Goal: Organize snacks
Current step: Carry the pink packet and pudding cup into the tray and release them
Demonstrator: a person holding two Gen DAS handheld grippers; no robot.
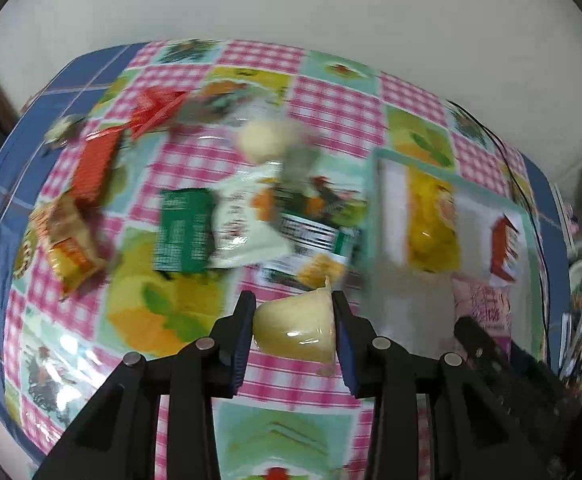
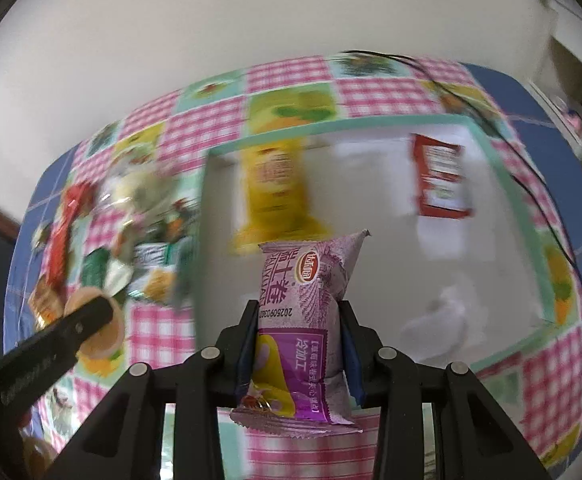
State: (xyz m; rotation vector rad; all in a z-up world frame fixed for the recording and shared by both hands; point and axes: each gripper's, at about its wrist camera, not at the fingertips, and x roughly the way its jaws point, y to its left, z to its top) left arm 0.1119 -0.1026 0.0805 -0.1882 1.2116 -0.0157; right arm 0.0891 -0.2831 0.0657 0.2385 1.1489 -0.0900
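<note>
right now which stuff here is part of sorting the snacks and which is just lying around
Part of the job:
- jelly cup in left gripper
- purple snack pack in right gripper
- tray with yellow pack, red pack
- loose snack pile

Just lying about:
- black cable
- patterned tablecloth

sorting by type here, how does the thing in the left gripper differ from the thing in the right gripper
The left gripper holds a small pale yellow jelly cup, a rigid tapered tub; the right gripper holds a purple snack packet, a soft pillow wrapper with crimped ends. The cup is plain and translucent; the packet is printed with text and a logo. The cup is squat; the packet stands long, reaching past the fingers. Both are clamped between the pads, above the tablecloth.
</note>
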